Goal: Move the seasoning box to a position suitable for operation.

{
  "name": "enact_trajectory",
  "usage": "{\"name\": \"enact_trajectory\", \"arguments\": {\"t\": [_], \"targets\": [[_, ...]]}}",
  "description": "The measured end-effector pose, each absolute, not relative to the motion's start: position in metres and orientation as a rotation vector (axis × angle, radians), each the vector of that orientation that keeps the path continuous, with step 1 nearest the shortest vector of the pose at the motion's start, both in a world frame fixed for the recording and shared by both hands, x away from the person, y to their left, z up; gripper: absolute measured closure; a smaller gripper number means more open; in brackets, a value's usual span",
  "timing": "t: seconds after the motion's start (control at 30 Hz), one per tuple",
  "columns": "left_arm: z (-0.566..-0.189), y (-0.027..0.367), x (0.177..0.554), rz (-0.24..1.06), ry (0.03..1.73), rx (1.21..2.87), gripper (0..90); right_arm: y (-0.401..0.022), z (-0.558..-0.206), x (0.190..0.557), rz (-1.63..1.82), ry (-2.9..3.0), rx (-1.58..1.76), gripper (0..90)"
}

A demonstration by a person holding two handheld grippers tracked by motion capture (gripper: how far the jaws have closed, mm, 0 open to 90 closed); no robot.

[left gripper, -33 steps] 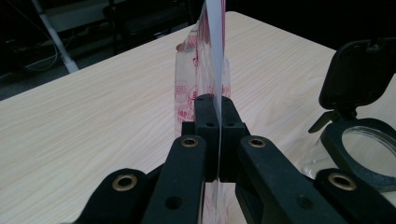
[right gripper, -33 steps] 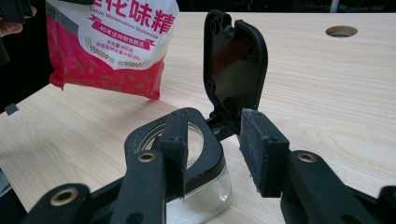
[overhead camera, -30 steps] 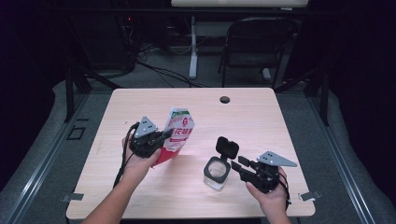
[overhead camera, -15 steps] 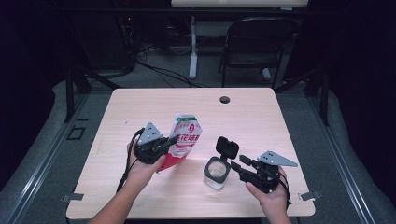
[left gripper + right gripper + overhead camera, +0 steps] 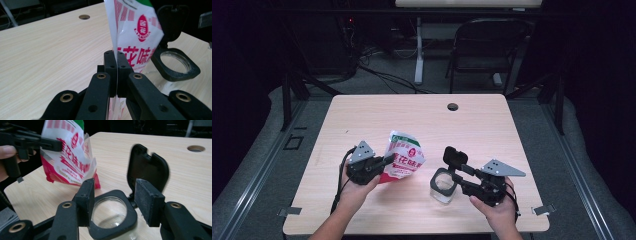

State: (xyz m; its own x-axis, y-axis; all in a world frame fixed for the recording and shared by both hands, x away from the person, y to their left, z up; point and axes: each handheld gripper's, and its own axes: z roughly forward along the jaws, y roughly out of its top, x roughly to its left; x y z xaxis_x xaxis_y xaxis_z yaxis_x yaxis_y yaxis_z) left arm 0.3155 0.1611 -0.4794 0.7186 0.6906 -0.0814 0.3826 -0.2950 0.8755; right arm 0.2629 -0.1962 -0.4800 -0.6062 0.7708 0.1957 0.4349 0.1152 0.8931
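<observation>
Wooden table: left gripper clamps seasoning bag tilted toward jar for pouring, right gripper jaws just opening around its rim

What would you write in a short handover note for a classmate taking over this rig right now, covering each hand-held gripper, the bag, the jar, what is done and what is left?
Left hand-held gripper: shut on the edge of the red-and-white bag, which is tilted toward the jar.
Right hand-held gripper: open, jaws have just been opening, poised at either side of the jar's black rim without pressing it.
Glass jar: upright on the table, hinged lid flipped up, looks nearly empty.
Done: jar opened, bag brought beside it.
Left, probably: tip the bag over the jar mouth, pour, then close the lid.
</observation>
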Motion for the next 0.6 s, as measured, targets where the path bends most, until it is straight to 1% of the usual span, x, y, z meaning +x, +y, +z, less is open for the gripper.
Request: {"name": "enact_trajectory", "arguments": {"t": [0.13,0.4,0.6], "targets": [[-0.485,0.164,0.313,0.360,0.842,1.906,90.0,-0.185,-0.479,0.267,1.483,2.132,1.113,50.7],[-0.497,0.168,0.309,0.324,0.871,1.914,90.0,-0.155,-0.484,0.278,1.459,2.248,0.995,46.5],[-0.506,0.169,0.306,0.272,0.893,1.905,90.0,-0.138,-0.486,0.289,1.474,2.322,0.998,47.6]]}}
